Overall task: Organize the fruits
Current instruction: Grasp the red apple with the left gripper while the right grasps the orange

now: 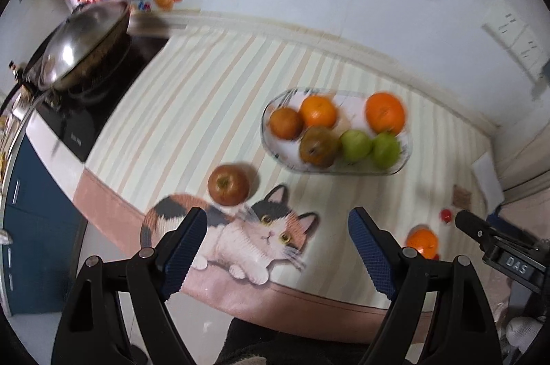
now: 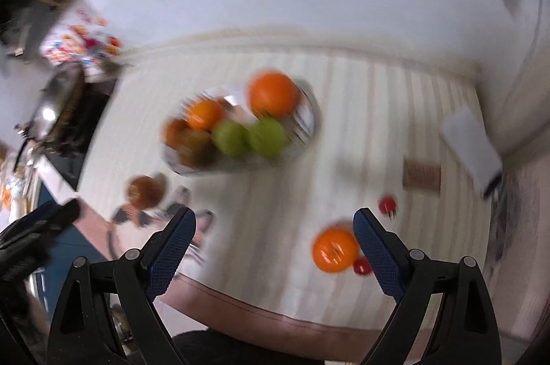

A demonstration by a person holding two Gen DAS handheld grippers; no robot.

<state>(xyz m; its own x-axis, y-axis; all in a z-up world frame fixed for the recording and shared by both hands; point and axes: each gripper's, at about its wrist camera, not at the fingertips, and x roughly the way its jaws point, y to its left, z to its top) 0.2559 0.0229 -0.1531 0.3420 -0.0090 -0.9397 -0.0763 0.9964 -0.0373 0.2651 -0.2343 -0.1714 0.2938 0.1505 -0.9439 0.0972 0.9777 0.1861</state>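
Note:
A clear oval glass dish on the striped mat holds several fruits: oranges, brown pears and green pears. It also shows, blurred, in the right wrist view. A red apple lies loose on the mat left of the dish. A loose orange and small red tomatoes lie at the mat's near right. My left gripper is open and empty above the cat picture. My right gripper is open and empty, the loose orange just inside its right finger.
A lidded wok sits on a black stove at the far left. A white wall runs behind the counter. A brown label and white paper lie at the right. The counter's pink front edge is near me.

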